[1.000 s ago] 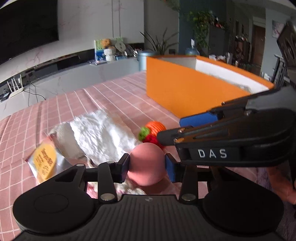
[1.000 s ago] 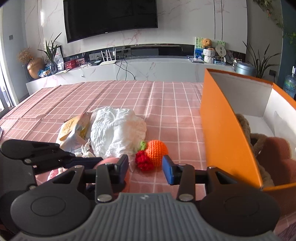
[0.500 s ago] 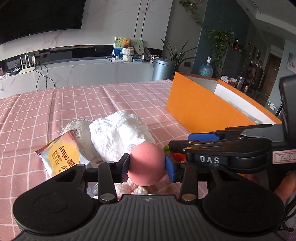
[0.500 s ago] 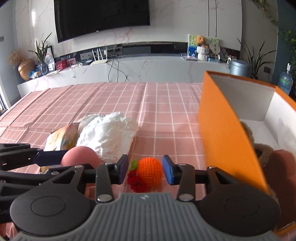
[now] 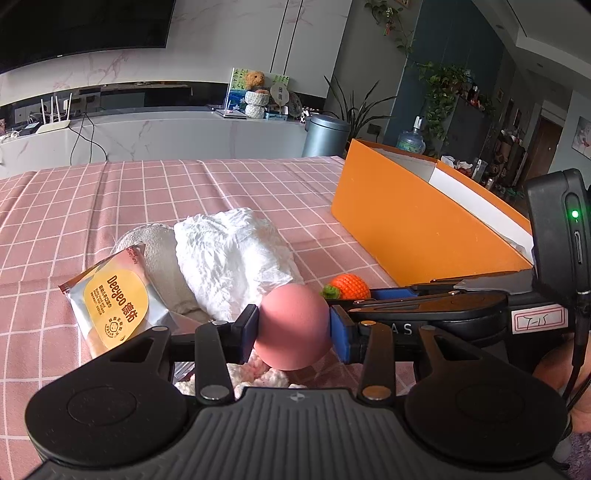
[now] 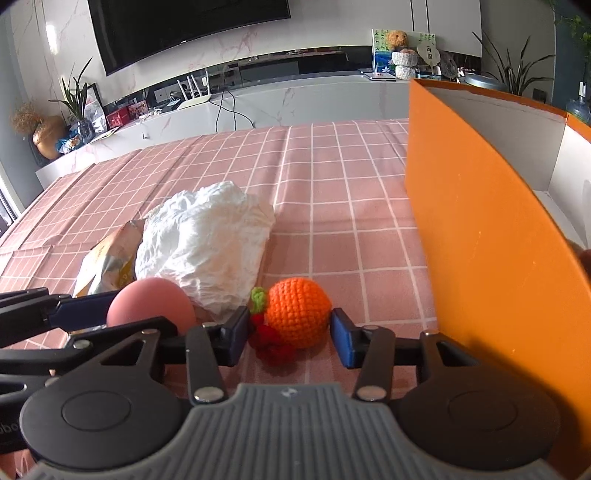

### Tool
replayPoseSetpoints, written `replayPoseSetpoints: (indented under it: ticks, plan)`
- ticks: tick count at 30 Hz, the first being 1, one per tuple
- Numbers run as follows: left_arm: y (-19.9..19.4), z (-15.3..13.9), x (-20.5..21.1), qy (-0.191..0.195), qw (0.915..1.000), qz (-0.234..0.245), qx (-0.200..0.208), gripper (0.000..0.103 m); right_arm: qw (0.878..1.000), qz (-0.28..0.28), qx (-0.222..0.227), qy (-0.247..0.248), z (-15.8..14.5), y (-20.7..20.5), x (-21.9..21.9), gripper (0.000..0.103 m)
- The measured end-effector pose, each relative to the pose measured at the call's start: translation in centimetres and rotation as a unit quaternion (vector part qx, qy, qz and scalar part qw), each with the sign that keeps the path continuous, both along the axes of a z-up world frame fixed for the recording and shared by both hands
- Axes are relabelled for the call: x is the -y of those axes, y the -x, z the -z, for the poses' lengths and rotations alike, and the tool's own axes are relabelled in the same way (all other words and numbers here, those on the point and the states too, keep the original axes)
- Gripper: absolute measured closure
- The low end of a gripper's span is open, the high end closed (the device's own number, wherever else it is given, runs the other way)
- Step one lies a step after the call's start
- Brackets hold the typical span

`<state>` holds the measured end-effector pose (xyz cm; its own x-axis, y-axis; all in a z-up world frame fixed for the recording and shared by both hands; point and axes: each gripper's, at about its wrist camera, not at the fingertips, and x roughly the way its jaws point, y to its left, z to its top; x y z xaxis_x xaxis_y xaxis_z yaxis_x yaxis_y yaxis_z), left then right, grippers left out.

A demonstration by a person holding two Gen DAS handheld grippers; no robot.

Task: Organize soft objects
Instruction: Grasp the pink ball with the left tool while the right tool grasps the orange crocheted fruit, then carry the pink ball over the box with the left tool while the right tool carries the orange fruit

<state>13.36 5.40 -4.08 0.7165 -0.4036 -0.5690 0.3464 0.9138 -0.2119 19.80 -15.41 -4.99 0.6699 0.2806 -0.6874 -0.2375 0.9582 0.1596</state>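
Pink: 1 ball (image 5: pixel 291 326); orange: 1 knit fruit (image 6: pixel 298 317).

A dark television (image 6: pixel 192 26) hangs above the marble counter (image 6: pixel 295 99); a grey bin (image 5: pixel 325 134) stands beside it.

Right tongs (image 6: pixel 288 334) have just been opening — now straddling crocheted orange (image 6: pixel 298 313).

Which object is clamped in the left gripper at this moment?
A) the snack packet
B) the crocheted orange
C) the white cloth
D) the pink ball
D: the left gripper has both blue pads pressed against the pink ball, as its own wrist view shows.
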Motion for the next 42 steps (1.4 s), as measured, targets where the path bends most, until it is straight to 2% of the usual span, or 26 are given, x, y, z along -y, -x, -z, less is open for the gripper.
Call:
replayPoseSetpoints:
  ticks: [6, 12, 19, 23, 29, 35, 39, 42]
  plan:
    - [0.9, -0.5, 0.3, 0.007, 0.9999, 0.001, 0.01, 0.057, 1.0, -0.008, 0.017, 0.015, -0.7, 1.0, -0.2, 0.057]
    - [2.5, -1.8, 0.4, 0.022, 0.9993, 0.009, 0.028, 0.057, 0.997, -0.013, 0.074, 0.032, -2.9, 3.3, 0.0, 0.058]
    - [3.8, -4.4, 0.6, 0.063, 0.9971, 0.011, 0.042, 0.057, 0.991, -0.016, 0.132, 0.034, -6.0, 6.0, 1.1, 0.057]
    - [3.6, -6.0, 1.3, 0.083, 0.9957, 0.015, 0.04, 0.057, 0.99, -0.014, 0.136, 0.022, -8.2, 7.0, 2.4, 0.057]
    - [2.4, -8.9, 4.3, 0.079, 0.9942, 0.045, 0.058, 0.057, 0.991, -0.018, 0.13, 0.021, -11.0, 7.1, 5.4, 0.057]
    - [-0.4, -11.1, 8.4, 0.079, 0.9915, 0.089, 0.052, 0.057, 0.99, -0.018, 0.129, 0.049, -13.5, 6.1, 9.9, 0.057]
    - [-2.7, -11.9, 11.6, 0.062, 0.9896, 0.123, 0.043, 0.057, 0.991, -0.01, 0.11, 0.07, -14.4, 4.5, 13.5, 0.057]
    - [-4.4, -12.2, 14.3, 0.028, 0.988, 0.148, 0.035, 0.057, 0.989, -0.013, 0.101, 0.103, -14.6, 3.1, 15.4, 0.057]
